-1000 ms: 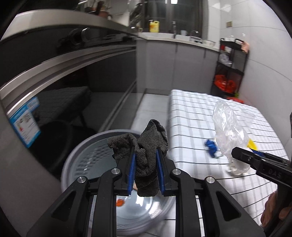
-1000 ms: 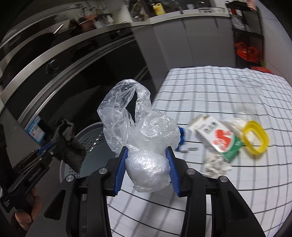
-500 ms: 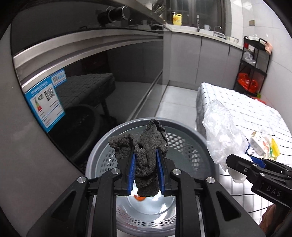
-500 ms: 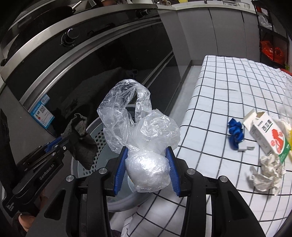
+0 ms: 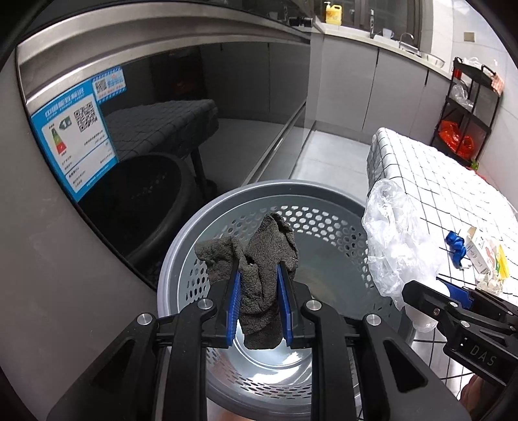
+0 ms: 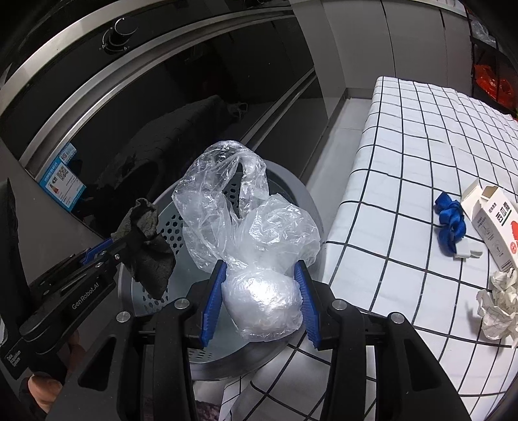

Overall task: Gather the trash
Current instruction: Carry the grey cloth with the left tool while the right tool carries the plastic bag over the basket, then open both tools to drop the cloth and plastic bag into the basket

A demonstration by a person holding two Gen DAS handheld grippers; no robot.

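On the left a dark glass appliance door (image 5: 200, 107) bears a blue energy label (image 5: 76, 142), with a black knob (image 6: 119, 32) on the panel above it. At the far end a grey counter (image 5: 382, 40) carries a yellow jug (image 5: 333, 13) and a tap (image 5: 372, 24). Grey cabinet doors (image 5: 369, 90) run beneath it. At far right a black shelf rack (image 5: 466, 100) holds a red bag (image 5: 456, 142). The floor (image 5: 327, 158) is pale tile.

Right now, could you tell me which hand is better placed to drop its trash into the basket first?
Left. Its claw holds the grey rag directly above the basket, while the right claw holds the plastic bag over the rim nearest the table.
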